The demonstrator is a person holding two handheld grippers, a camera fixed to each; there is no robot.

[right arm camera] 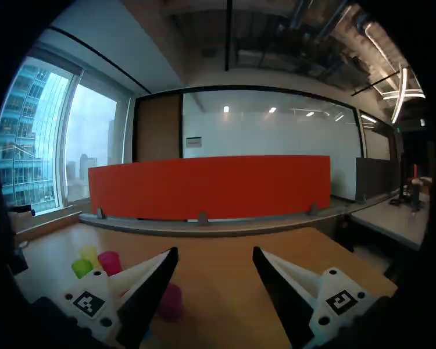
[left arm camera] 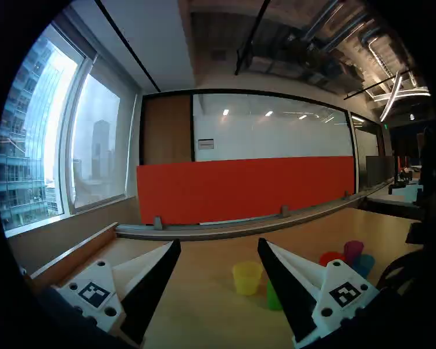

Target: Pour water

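In the left gripper view my left gripper (left arm camera: 218, 247) stands open over the wooden desk (left arm camera: 218, 308), nothing between its fingers. A yellow cup (left arm camera: 247, 277) stands just beyond it, with a green cup (left arm camera: 272, 296) partly hidden behind the right finger. Farther right sit a red cup (left arm camera: 331, 257), a purple cup (left arm camera: 353, 250) and a blue cup (left arm camera: 364, 264). In the right gripper view my right gripper (right arm camera: 215, 253) is open and empty too. To its left are a lime cup (right arm camera: 81, 267), a yellow cup (right arm camera: 90, 253), a pink cup (right arm camera: 109, 262) and a magenta cup (right arm camera: 171, 301) beside the left finger.
An orange divider panel (right arm camera: 209, 186) runs along the back of the desk (right arm camera: 229, 273) on a grey rail. Windows (left arm camera: 49, 145) stand at the left. Another desk (right arm camera: 392, 218) with dark objects lies to the right.
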